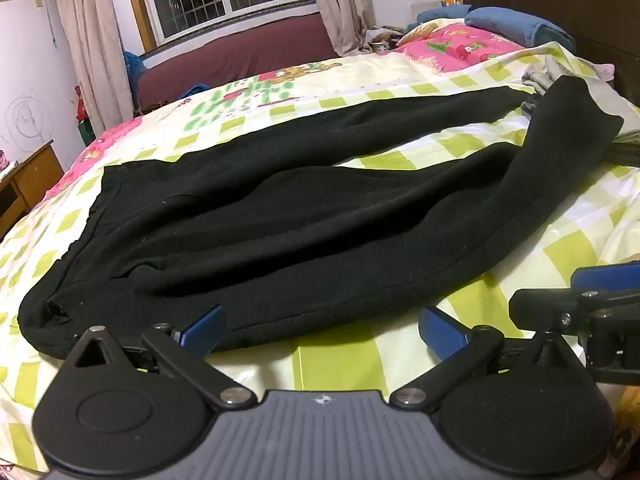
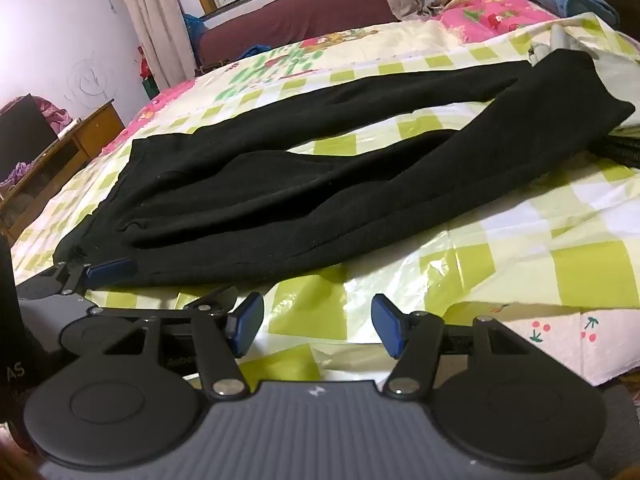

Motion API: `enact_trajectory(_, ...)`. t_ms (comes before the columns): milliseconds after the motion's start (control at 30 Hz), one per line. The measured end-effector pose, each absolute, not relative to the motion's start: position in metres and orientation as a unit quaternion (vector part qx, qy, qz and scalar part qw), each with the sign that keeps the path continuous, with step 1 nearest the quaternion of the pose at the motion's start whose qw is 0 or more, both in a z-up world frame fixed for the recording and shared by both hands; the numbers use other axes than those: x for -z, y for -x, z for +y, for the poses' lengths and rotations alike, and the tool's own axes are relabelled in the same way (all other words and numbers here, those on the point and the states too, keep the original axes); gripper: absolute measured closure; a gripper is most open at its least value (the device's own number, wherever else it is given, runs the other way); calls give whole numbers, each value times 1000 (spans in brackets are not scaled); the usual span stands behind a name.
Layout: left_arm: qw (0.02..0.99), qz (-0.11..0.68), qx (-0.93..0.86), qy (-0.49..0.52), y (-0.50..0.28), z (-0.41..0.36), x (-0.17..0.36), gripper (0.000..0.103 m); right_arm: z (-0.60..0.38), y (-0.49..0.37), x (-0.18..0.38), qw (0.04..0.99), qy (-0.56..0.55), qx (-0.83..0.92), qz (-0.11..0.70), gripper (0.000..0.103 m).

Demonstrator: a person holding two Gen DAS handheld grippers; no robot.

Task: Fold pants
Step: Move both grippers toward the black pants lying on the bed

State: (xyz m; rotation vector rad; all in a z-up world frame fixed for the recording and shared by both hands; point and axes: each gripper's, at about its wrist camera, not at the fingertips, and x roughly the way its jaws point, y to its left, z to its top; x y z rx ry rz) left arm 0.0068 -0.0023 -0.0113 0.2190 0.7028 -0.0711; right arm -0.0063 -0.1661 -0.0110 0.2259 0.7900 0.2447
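Black pants (image 1: 280, 224) lie spread on the bed, waistband to the left, both legs running to the far right, with the near leg's end bent up over the far one. They also show in the right wrist view (image 2: 320, 184). My left gripper (image 1: 320, 330) is open at the pants' near edge, its left pad (image 1: 202, 330) touching the fabric. It also shows in the right wrist view (image 2: 108, 272), at the waistband corner. My right gripper (image 2: 318, 326) is open and empty over the bedcover, just short of the pants. It shows at the right edge of the left wrist view (image 1: 600, 280).
The bed has a green-checked plastic cover (image 1: 540, 248) with pink quilt (image 1: 452, 48) and blue pillows (image 1: 516, 26) at the far right. A wooden desk (image 2: 72, 144) stands to the left, a maroon sofa (image 1: 240, 56) under the window. Grey clothes (image 1: 540, 78) lie beyond the pant legs.
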Motion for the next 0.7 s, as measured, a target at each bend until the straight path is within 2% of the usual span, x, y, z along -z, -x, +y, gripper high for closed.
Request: enact_trajectory(700,935,337,23,-110,-7,-2,12,0,-142,13,-3,933,-12,-88,350,42)
